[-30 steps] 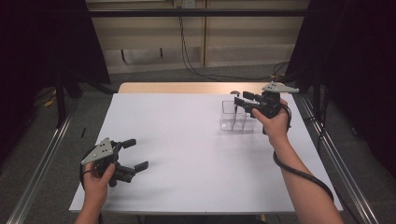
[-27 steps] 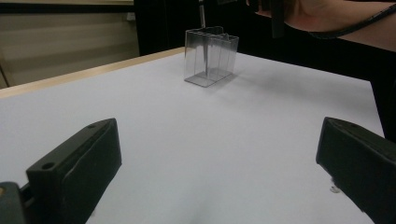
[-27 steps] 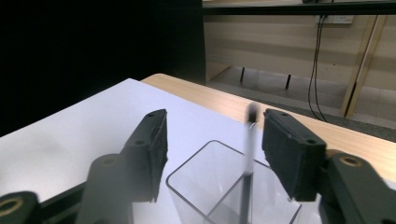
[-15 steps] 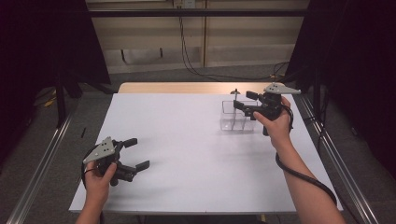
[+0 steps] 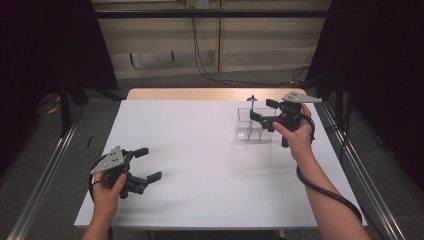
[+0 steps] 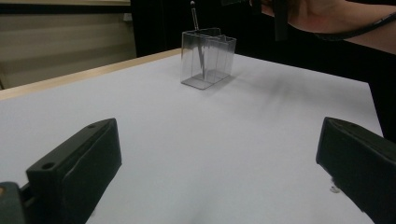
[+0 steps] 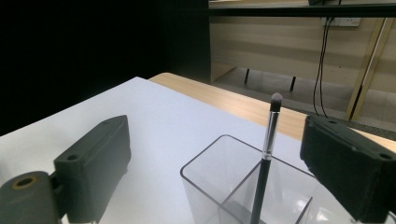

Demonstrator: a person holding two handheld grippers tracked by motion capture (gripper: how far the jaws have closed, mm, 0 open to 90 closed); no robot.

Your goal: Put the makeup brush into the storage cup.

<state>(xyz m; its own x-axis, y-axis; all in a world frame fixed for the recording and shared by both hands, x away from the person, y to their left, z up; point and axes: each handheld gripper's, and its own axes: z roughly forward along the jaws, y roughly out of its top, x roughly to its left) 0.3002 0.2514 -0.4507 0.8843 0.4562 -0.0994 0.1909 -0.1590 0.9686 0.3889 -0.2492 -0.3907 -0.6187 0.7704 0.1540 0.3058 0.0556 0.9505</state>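
A: Start with the big things. What carries it all?

B: A white desk (image 5: 200, 165). Toward its far right side stands a clear organiser (image 5: 254, 125) with several compartments, and a slim makeup brush (image 7: 265, 163) stands in 1 of the far ones, leaning against the wall.

A: And the tools?

B: The right tool (image 5: 264, 111) hovers just above the organiser, jaws spread wide with nothing between the pads; in the right gripper view the brush rises between them, untouched. The left tool (image 5: 147, 164) rests low near the front left of the desk, well apart from the organiser, also open and empty.

A: How would the brush handle?

B: I'd judge it very light and stiff, with a smooth dark handle and a shiny metal ferrule (image 7: 267, 135), so likely slippery. The organiser looks light too and could tip or slide if the brush drags on its wall.

A: Where to grip?

B: On the ferrule or upper handle, below the soft bristle tip (image 7: 276, 100).

A: Its axis?

B: Nearly upright, slightly tilted, bristles up, handle end down in the compartment.
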